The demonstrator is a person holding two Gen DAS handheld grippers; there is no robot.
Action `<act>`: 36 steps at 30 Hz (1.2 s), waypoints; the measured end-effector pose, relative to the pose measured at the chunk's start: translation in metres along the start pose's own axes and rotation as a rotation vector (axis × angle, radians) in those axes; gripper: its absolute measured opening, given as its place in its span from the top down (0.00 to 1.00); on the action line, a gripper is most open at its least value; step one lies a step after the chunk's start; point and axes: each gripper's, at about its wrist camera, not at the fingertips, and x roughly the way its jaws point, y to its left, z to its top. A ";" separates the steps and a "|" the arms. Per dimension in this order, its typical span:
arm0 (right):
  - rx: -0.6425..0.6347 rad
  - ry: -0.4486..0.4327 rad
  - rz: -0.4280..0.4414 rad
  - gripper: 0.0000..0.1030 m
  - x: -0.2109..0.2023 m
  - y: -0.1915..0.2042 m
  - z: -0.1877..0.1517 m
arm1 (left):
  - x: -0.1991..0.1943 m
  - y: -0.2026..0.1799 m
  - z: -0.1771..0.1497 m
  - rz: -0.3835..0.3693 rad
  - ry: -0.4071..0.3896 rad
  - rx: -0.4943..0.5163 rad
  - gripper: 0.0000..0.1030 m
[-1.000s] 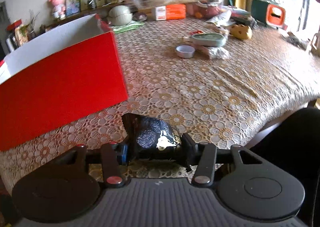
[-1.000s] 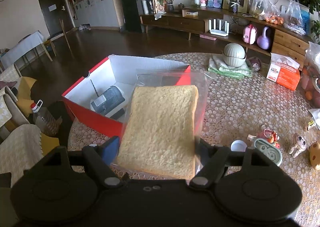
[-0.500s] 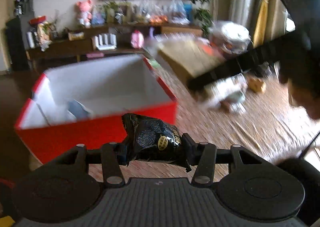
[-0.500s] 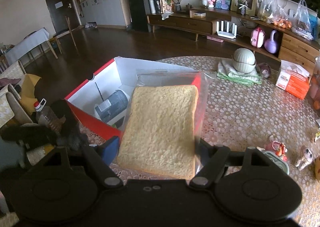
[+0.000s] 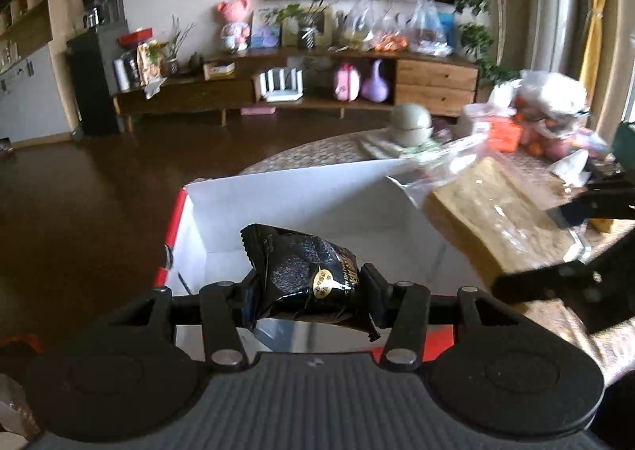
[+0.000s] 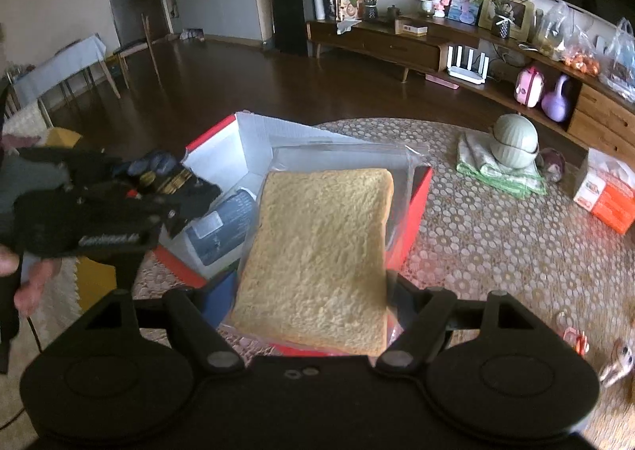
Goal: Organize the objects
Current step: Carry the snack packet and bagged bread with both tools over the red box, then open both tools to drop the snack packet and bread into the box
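My left gripper [image 5: 309, 289] is shut on a black snack packet [image 5: 307, 277], held over the near edge of the open red box [image 5: 278, 192] with white inner walls. In the right wrist view my right gripper [image 6: 311, 305] is shut on a slice of bread in a clear bag [image 6: 317, 255], which hangs above the box's [image 6: 412, 211] right side. The bagged bread [image 5: 492, 211] also shows at the right of the left wrist view. A dark blue-grey package [image 6: 226, 227] lies inside the box. The left gripper [image 6: 166, 192] with its packet shows at the box's left.
The box stands on a round table with a lace-pattern cloth [image 6: 496, 235]. On it are a green lidded bowl on folded cloth [image 6: 512, 144], an orange carton [image 6: 607, 196] and small items at the far right. A person's hand [image 6: 27, 279] shows at the left.
My left gripper rose and swung from beside the box's red wall to above its near edge, packet still held. The right gripper carried the bread closer over the box.
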 end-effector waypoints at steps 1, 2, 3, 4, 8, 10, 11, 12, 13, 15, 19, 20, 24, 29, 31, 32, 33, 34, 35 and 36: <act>-0.001 0.006 -0.010 0.24 0.005 0.000 0.002 | 0.007 0.002 0.003 0.012 0.013 0.000 0.52; -0.003 0.012 -0.016 0.24 0.011 0.001 0.005 | 0.016 0.005 0.007 0.021 0.028 0.004 0.52; -0.005 0.016 -0.016 0.24 0.016 0.003 0.008 | 0.023 0.008 0.009 0.031 0.041 0.001 0.52; -0.006 0.023 -0.016 0.24 0.022 0.004 0.010 | 0.032 0.011 0.012 0.039 0.054 -0.009 0.52; -0.020 0.050 -0.024 0.24 0.043 0.011 0.019 | 0.058 0.022 0.020 0.038 0.096 -0.048 0.52; -0.025 0.068 -0.025 0.24 0.053 0.014 0.020 | 0.070 0.024 0.024 0.052 0.116 -0.054 0.52; -0.029 0.073 -0.027 0.24 0.058 0.016 0.020 | 0.074 0.025 0.023 0.058 0.124 -0.055 0.52; -0.030 0.084 -0.030 0.24 0.063 0.017 0.020 | 0.079 0.026 0.025 0.065 0.133 -0.057 0.52; -0.030 0.091 -0.031 0.24 0.066 0.017 0.019 | 0.084 0.028 0.026 0.073 0.141 -0.062 0.52; -0.037 0.103 -0.033 0.24 0.074 0.018 0.018 | 0.093 0.033 0.027 0.081 0.157 -0.073 0.52; -0.048 0.123 -0.047 0.24 0.084 0.021 0.015 | 0.110 0.031 0.030 0.098 0.183 -0.057 0.52; -0.046 0.127 -0.050 0.24 0.086 0.021 0.015 | 0.114 0.029 0.031 0.097 0.189 -0.048 0.52; -0.035 0.138 -0.047 0.23 0.090 0.020 0.015 | 0.128 0.024 0.031 0.099 0.220 -0.028 0.51; -0.038 0.143 -0.039 0.23 0.089 0.021 0.016 | 0.141 0.026 0.029 0.081 0.288 -0.045 0.50; -0.032 0.143 -0.042 0.23 0.089 0.020 0.015 | 0.142 0.026 0.027 0.090 0.299 -0.044 0.49; -0.029 0.138 -0.039 0.23 0.089 0.020 0.015 | 0.142 0.027 0.026 0.097 0.297 -0.044 0.48; -0.027 0.132 -0.038 0.23 0.088 0.019 0.015 | 0.142 0.027 0.026 0.100 0.294 -0.047 0.46; -0.024 0.126 -0.039 0.23 0.086 0.019 0.016 | 0.141 0.028 0.026 0.099 0.287 -0.054 0.46; -0.021 0.122 -0.037 0.23 0.085 0.018 0.016 | 0.139 0.029 0.026 0.100 0.281 -0.064 0.42; -0.016 0.114 -0.034 0.22 0.082 0.018 0.016 | 0.138 0.029 0.027 0.100 0.276 -0.072 0.34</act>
